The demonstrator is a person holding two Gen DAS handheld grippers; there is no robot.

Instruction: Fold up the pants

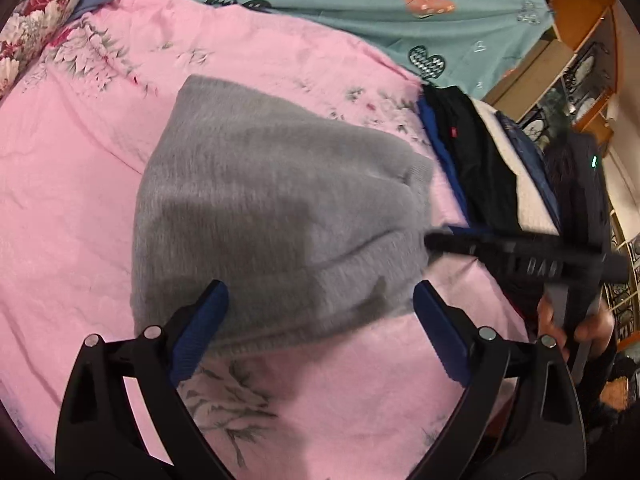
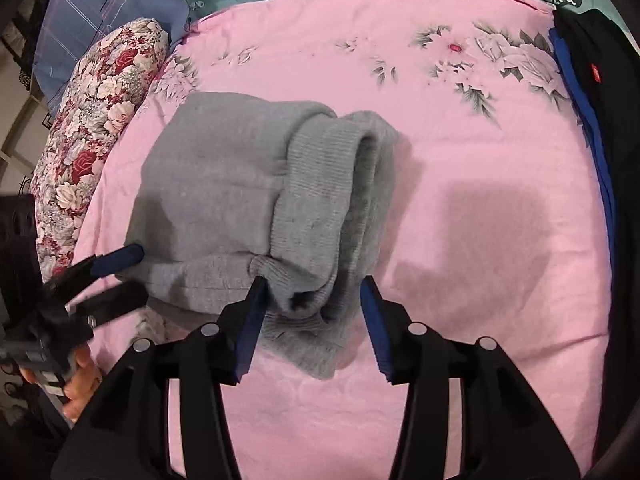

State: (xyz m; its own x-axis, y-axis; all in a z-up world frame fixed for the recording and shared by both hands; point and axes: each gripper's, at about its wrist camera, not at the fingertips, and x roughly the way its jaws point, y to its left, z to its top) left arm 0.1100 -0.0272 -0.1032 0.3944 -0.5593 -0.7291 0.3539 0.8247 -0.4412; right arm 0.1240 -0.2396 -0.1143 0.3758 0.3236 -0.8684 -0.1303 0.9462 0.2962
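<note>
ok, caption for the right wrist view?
Right tool open around folded grey pants on pink floral sheet.

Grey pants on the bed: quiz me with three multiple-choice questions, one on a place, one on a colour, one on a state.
1. In the right wrist view, where is the dark clothes pile relative to the grey pants?
A) to the left B) to the right C) on top
2. What colour is the sheet directly under the pants?
A) pink B) white C) yellow
3. How do the pants lie?
A) spread out full length B) hanging in the air C) folded into a bundle

Answers: 1 B, the pile lies along the right edge of the view. 2 A, pink floral fabric surrounds them. 3 C, their layers lie stacked compactly.
</note>
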